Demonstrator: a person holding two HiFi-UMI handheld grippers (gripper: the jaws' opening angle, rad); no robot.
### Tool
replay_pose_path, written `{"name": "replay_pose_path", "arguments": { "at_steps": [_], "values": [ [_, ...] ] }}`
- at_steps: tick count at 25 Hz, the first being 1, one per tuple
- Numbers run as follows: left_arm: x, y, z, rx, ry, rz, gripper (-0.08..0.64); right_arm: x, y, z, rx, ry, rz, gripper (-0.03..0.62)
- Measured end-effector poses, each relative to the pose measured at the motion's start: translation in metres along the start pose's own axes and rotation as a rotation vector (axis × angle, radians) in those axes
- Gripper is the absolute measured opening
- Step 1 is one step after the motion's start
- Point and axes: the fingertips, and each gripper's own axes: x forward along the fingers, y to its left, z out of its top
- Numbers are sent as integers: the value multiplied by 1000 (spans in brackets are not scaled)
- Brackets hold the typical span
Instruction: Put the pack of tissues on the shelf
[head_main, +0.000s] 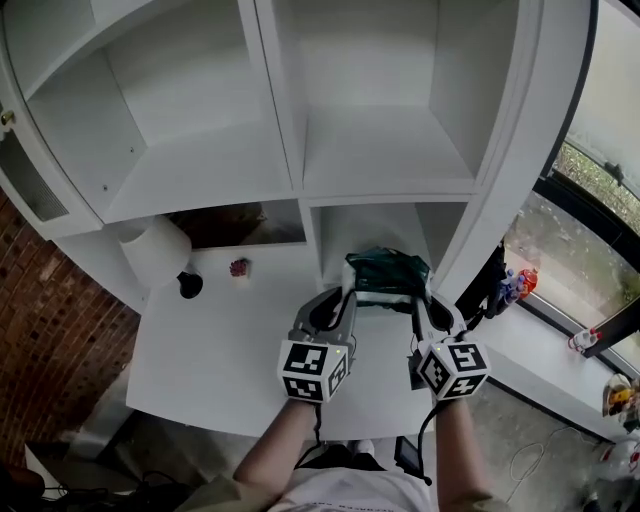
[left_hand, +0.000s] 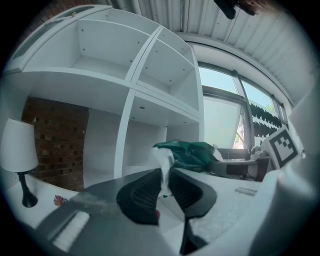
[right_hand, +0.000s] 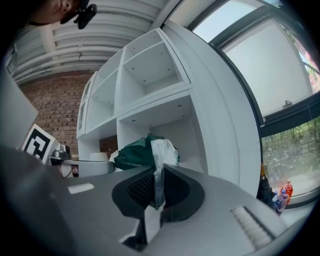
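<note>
The left tool (head_main: 347, 296) was closed on the pack of tissues (head_main: 387, 272), its two dark jaws pinched together on the pale, crumpled end of the wrapper (left_hand: 163, 172) on that side. The right tool (head_main: 424, 300) was likewise clamped shut on the pack, a strip of the clear wrapper (right_hand: 158, 175) squeezed flat between its jaws and standing up out of them. The green pack hung between the two tools, just ahead of their tips, with the left tool at its left end and the right tool at its right end. Straight beyond both tools stood the white shelf (head_main: 390, 150), and the pack sat at the mouth of the lower right compartment (head_main: 385, 225); whether it rested on the compartment's floor or was held clear of it could not be told. Below and to the left of the left tool stretched the white bench (head_main: 220, 340). Further off on that side, near the shelf, stood a lamp (head_main: 155, 250) with a white shade and dark base, and between it and the left tool lay a small red thing (head_main: 239, 267) on the bench. A brick wall (head_main: 40, 320) ran far to the left of the tools. To the right of the right tool, past the shelf's side panel, was a window (head_main: 585, 200), with a few coloured bottles (head_main: 515, 283) on the sill below it.
</note>
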Motion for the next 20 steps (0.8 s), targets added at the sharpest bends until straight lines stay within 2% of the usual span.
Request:
{"name": "replay_pose_path", "arguments": {
  "at_steps": [7, 20],
  "values": [
    [26, 7, 6, 37, 15, 26, 67, 26, -15, 2, -88, 45, -60, 6],
    [66, 30, 1, 14, 72, 94, 66, 74, -35, -5, -163, 114, -140, 6]
  ]
}}
